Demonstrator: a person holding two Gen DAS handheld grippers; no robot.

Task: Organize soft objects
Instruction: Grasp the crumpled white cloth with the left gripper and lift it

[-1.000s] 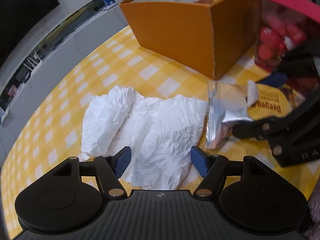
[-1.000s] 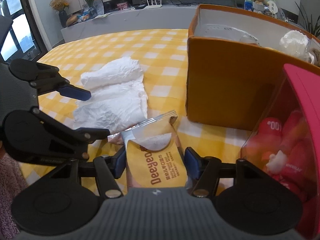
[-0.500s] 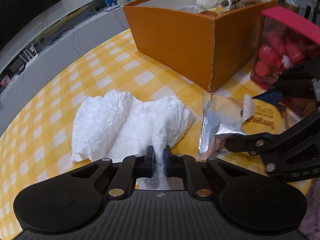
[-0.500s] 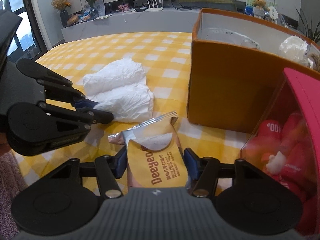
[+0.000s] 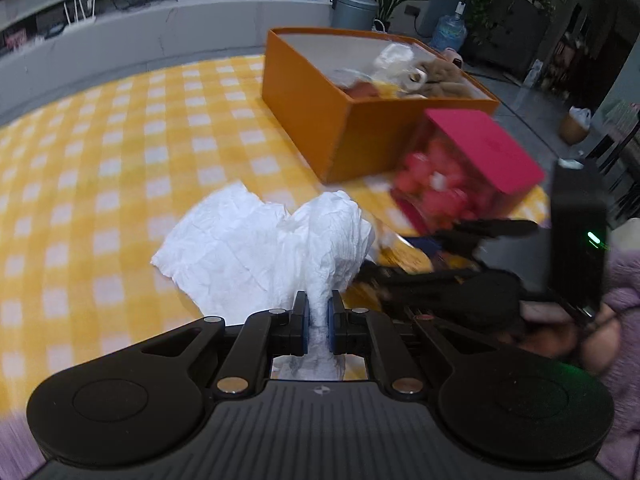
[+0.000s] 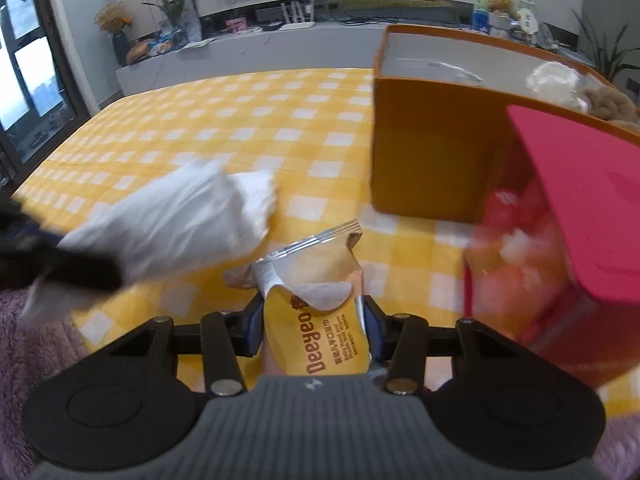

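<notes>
The left tongs (image 5: 318, 326) are pressed together on a pinch of the white crumpled tissue (image 5: 264, 248), angled steeply down toward the desk (image 5: 120, 140) with its yellow-and-white checked cloth. The pinched end of the tissue is drawn up into a ridge between the blue pads (image 5: 305, 326), while its far part spreads out toward the cloth. In the right wrist view the same tissue (image 6: 180, 216) is a blurred white mass stretching toward the left tongs (image 6: 80, 268) at the left edge.

The right tongs (image 6: 314, 326) also point downward. Their jaws have just been closing, and a yellow snack packet (image 6: 316, 332) sits between them, its sides against the blue pads (image 6: 256, 326). The packet's torn silver top points toward the orange box (image 6: 432, 152), which stands beyond on the desk with soft things inside. Just beside the box, on the right, is a clear container with a pink lid (image 6: 580, 208). A fluffy lilac sleeve (image 5: 624, 320) shows behind the right tongs (image 5: 448, 276).
</notes>
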